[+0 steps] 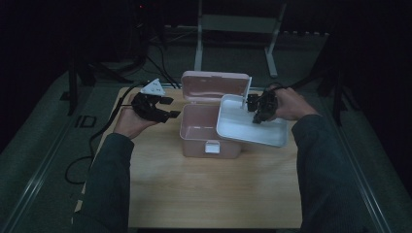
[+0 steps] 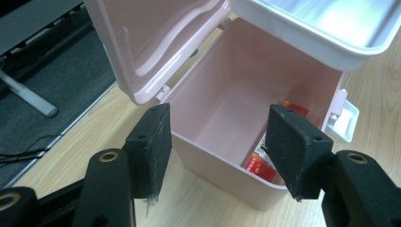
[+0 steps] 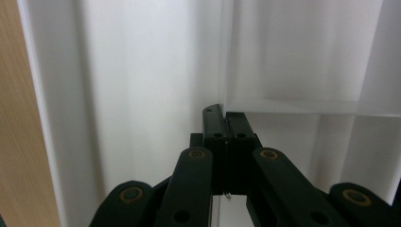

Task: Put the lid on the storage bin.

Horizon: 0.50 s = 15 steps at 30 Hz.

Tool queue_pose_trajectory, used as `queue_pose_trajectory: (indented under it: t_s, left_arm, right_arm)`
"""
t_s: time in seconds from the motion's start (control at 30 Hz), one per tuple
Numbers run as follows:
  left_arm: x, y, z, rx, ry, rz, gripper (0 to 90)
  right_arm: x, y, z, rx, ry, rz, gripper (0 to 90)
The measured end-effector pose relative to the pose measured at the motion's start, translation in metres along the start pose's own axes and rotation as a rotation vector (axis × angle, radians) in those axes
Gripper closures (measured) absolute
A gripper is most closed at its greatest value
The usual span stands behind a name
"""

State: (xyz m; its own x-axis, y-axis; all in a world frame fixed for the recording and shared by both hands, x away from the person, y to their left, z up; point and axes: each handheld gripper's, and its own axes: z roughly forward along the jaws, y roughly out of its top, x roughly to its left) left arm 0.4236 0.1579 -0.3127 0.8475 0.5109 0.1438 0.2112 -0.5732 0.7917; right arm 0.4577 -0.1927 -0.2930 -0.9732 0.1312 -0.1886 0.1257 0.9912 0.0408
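Note:
A pink plastic box stands on the wooden table with its lid swung up at the back. A white inner tray hangs tilted over the box's right side. My right gripper is shut on a thin divider wall inside the tray, and its jaws are pressed together on it. My left gripper stands open just left of the box. In the left gripper view its jaws frame the box's near wall without touching it. Red packets lie at the bottom of the box.
A white latch sticks out from the box's front. A metal stand rises behind the table. Black cables trail off the table's left edge. The table's front half is bare wood.

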Motion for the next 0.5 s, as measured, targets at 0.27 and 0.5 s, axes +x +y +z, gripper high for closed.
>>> queue_pose_trajectory:
  t_s: [0.27, 0.5]
  left_arm:
    - [0.002, -0.002, -0.005, 0.001, 0.005, -0.001, 41.4]
    - [0.003, -0.003, -0.009, -0.002, 0.01, -0.005, 41.4]
  right_arm:
    - [0.0, 0.019, 0.002, -0.004, 0.009, -0.018, 89.6]
    - [0.001, 0.033, 0.001, -0.017, 0.007, -0.045, 89.6]
